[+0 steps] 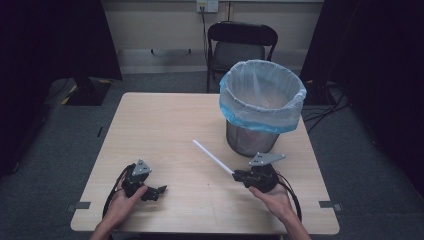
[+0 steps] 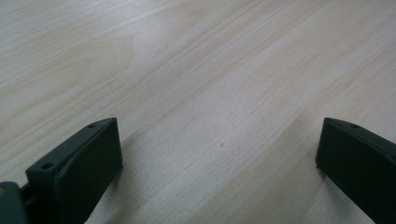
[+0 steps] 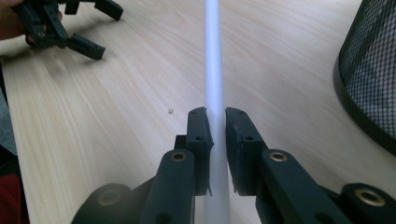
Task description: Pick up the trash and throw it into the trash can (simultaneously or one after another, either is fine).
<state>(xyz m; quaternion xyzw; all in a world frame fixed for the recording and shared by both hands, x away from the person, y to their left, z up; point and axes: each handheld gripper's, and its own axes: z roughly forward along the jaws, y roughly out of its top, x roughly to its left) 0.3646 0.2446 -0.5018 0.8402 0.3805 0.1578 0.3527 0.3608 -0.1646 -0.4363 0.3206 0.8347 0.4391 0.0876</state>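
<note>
The worktop (image 1: pixel 165 120) is showing pale wood with fine streaked grain. The tube (image 1: pixel 213 157) is showing plain white. The bin (image 1: pixel 248 141) is showing dark grey wire mesh, its liner bag (image 1: pixel 260 102) looking translucent light blue. Both grippers, left (image 1: pixel 158 190) and right (image 1: pixel 236 174), are showing matt black fingers (image 3: pixel 198 135) and grey top plates. The chair (image 1: pixel 241 42) behind is showing black.

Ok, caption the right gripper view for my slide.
Right tool clamps a white tube above the wooden table, beside a mesh bin.
</note>
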